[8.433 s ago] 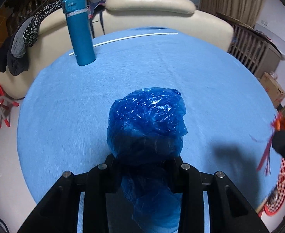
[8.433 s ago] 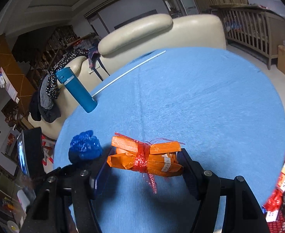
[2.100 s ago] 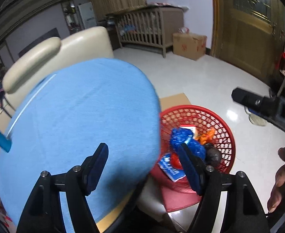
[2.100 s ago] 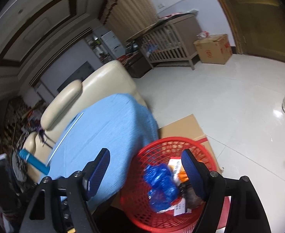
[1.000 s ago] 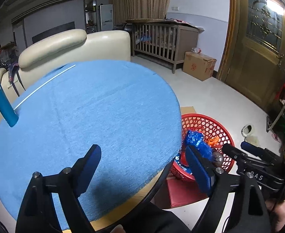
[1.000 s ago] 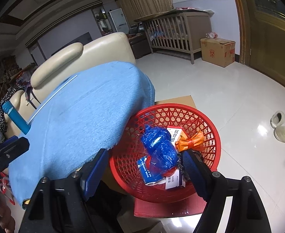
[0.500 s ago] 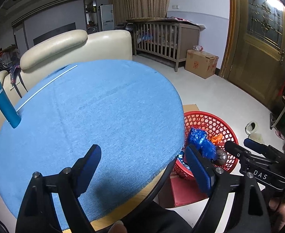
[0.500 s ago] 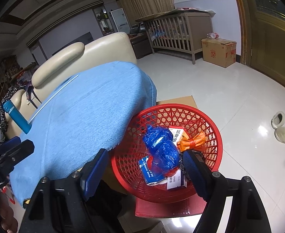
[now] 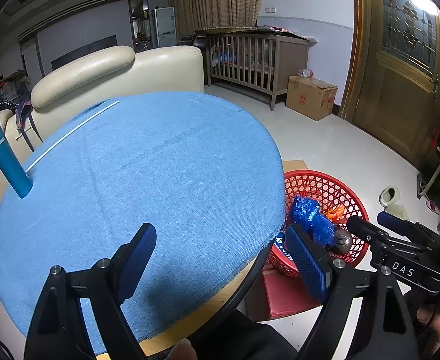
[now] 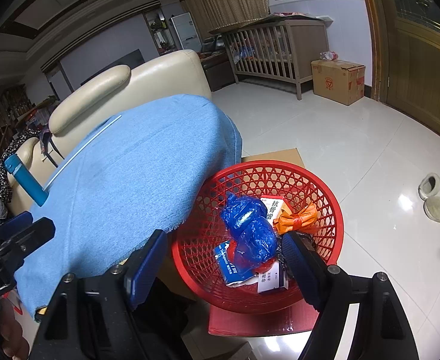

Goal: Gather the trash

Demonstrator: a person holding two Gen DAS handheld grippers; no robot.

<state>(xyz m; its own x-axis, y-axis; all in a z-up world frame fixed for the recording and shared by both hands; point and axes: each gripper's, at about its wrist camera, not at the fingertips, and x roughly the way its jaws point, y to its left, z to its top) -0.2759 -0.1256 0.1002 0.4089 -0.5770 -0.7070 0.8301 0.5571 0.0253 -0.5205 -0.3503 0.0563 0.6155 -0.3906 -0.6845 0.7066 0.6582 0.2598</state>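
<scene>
The left gripper was seen with its jaws spread wide and nothing held between them, poised above the near edge of the round table, which was covered by a blue cloth. The right gripper was likewise seen with its jaws wide apart and empty, raised over the red plastic basket that stood on the floor just beside the table.

The basket's contents were shown fully only by the right wrist view: a crumpled blue plastic bag lay at the centre, an orange wrapper tied with red string lay just beside it on the right, a white carton printed with Chinese characters was set behind them, and a blue-and-white packet and a small white box lay at the near side. In the left wrist view the basket was partly hidden by the table edge, and only the blue bag, a sliver of orange and a dark round object could be made out.

On the table, at its far side, a teal flask stood upright, and a thin white rod lay near it. A cream sofa, a wooden crib, a cardboard box and a pair of slippers on the tiled floor were seen beyond. The wooden door's leaded glass panel was shown clearly by the left wrist view alone.
</scene>
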